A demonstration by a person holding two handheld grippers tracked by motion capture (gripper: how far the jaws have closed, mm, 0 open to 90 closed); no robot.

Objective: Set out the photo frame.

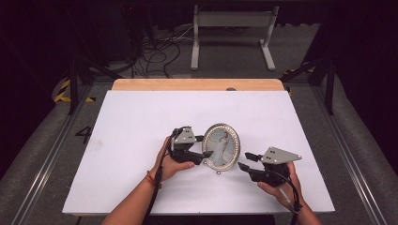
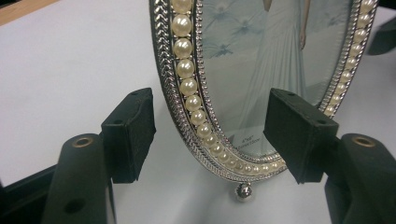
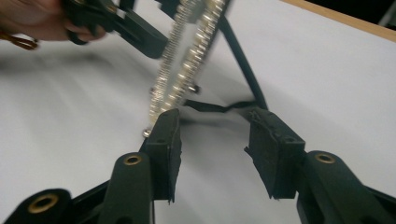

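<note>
The oval picture frame (image 1: 221,146) is standing upright mid-table on its rear strut. The left gripper (image 1: 204,146) is straddling its lower rim, pads clear, released. The right gripper (image 1: 244,161) is gaping beside it, empty. Motion blur is smearing the frame's edge in the right gripper view.

Both forearms are bare, without sleeves — a thin reddish-brown band circles the left wrist. The left gripper (image 1: 206,146) and right gripper (image 1: 243,161) are matt black, each topped by a grey three-cornered plate dotted with small dark screws. Black cables trail back along the arms. Brass-coloured eyelets sit in the rounded jaw arms — the pads are square black blocks.
</note>
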